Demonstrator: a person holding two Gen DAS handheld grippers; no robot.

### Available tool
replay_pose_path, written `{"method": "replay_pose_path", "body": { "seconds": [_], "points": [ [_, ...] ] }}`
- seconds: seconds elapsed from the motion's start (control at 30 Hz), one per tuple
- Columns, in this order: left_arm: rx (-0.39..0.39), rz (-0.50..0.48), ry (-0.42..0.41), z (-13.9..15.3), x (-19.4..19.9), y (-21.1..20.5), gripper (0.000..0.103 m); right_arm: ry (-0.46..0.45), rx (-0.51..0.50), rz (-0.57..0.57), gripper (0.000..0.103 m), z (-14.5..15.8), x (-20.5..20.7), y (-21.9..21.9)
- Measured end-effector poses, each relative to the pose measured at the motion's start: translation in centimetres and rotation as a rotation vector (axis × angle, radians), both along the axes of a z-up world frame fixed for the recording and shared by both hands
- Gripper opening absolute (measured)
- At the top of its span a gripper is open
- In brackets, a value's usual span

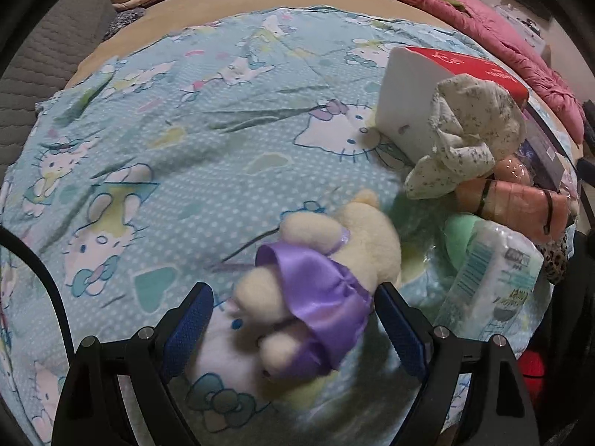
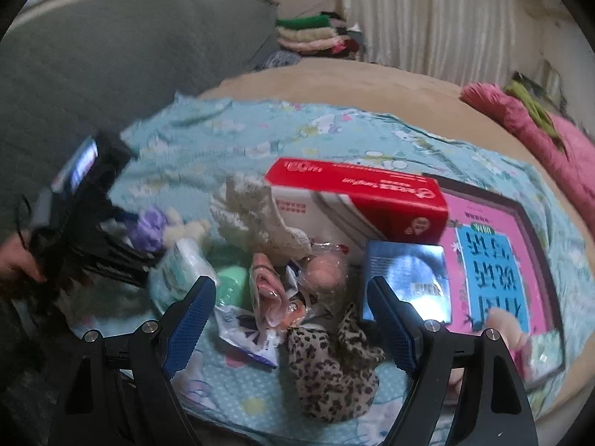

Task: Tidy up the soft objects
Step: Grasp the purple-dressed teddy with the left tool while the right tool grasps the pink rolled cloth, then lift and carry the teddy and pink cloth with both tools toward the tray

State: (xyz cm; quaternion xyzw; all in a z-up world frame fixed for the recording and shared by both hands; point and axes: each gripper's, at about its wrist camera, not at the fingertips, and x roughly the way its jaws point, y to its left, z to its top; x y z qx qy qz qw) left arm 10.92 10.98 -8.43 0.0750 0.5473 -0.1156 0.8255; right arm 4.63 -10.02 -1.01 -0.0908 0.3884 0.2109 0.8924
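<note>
On the cartoon bedsheet (image 1: 193, 119), both tools spread: left tool (image 1: 293, 321) straddles one plush bear (image 1: 327, 260), right tool (image 2: 292, 316) empty.

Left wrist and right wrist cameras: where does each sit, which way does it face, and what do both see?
Left wrist: on the left gripper, angled down at the cream plush toy with purple bow lying between its open fingers.
Right wrist: on the right gripper, angled down over the leopard-print cloth; the left gripper and a hand show at left.
Shared: the plush toy, red and white box, blue cartoon-cat sheet.
</note>
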Motion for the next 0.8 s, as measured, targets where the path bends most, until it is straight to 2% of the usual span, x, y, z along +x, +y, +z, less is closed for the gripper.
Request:
{"method": "replay_pose_path", "body": {
  "seconds": [0.1,0.17,0.33,0.37,0.4,0.43,0.5,0.6,0.7,0.8],
  "points": [
    [-0.028,-0.005,0.001,-0.3,0.3,0.0,0.09,0.006,-0.04,0.037,0.084,-1.1,0.5,0.9],
    [-0.056,-0.005,0.006,-0.4,0.5,0.2,0.089,0.009,-0.051,0.057,0.076,-1.5,0.7,1.3],
    [-0.161,0.005,0.015,-0.4,0.8,0.5,0.08,0.022,-0.08,0.103,0.046,-2.6,1.3,2.4],
    [-0.189,0.004,0.015,-0.3,0.9,0.6,0.073,0.023,-0.076,0.11,0.042,-2.7,1.3,2.5],
    [-0.221,0.002,0.02,-0.3,0.9,0.7,0.066,0.024,-0.072,0.113,0.033,-2.7,1.3,2.5],
    [-0.252,0.006,0.029,-0.3,0.9,0.7,0.064,0.03,-0.062,0.117,0.027,-2.8,1.4,2.5],
    [-0.282,0.023,0.036,-0.3,0.9,0.7,0.06,0.041,-0.053,0.112,0.023,-2.9,1.6,2.2],
    [-0.315,0.059,0.046,-0.3,1.0,1.0,0.06,0.051,-0.026,0.116,0.022,-2.8,1.7,1.9],
    [-0.381,0.102,0.052,-0.2,0.9,1.4,0.06,0.049,-0.021,0.119,0.022,-2.7,1.6,2.0],
    [-0.389,0.116,0.045,-0.1,1.1,1.4,0.06,0.048,-0.013,0.122,0.021,-2.5,1.4,2.0]
  ]
}}
